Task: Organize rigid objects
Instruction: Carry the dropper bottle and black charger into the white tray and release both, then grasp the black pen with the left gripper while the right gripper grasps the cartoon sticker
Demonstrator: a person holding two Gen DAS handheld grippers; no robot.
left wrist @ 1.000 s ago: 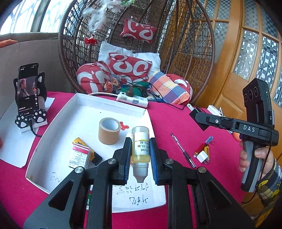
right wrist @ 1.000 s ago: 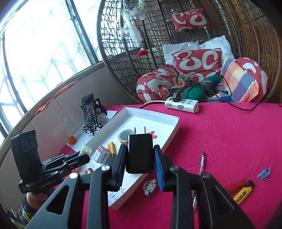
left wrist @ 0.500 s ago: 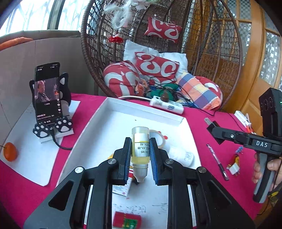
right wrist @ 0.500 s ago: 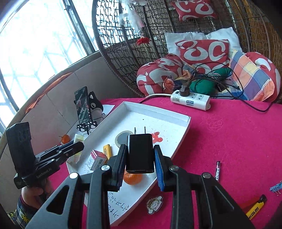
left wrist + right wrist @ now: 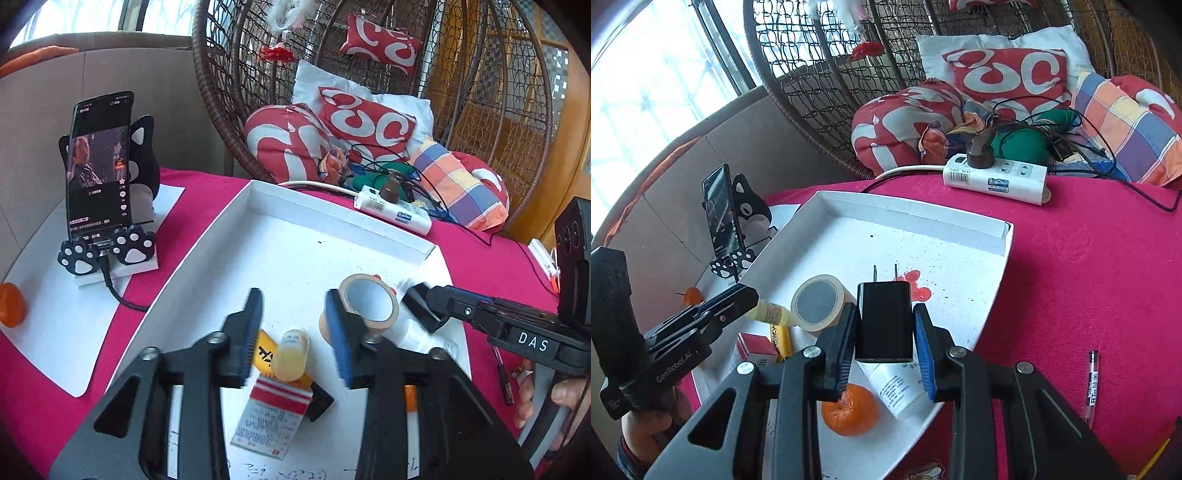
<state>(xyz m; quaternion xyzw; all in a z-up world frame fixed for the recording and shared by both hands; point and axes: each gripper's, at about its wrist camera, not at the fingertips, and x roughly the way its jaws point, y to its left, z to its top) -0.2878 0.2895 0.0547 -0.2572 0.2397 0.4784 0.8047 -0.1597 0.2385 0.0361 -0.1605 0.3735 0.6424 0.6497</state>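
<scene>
Dropper bottle (image 5: 291, 355) loose between left gripper (image 5: 295, 332) jaws just opened; black charger (image 5: 884, 320) clamped in right gripper (image 5: 886, 347), tape roll (image 5: 818, 302) at ten o'clock.

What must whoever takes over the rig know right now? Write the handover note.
Left gripper: jaws have just been opening; the bottle lies loose between them in the tray.
Right gripper: shut on the charger, over the tray.
Done: tape, box, orange and tube are in the tray.
Left: set the charger down, then fetch the pen from the cloth.
</scene>
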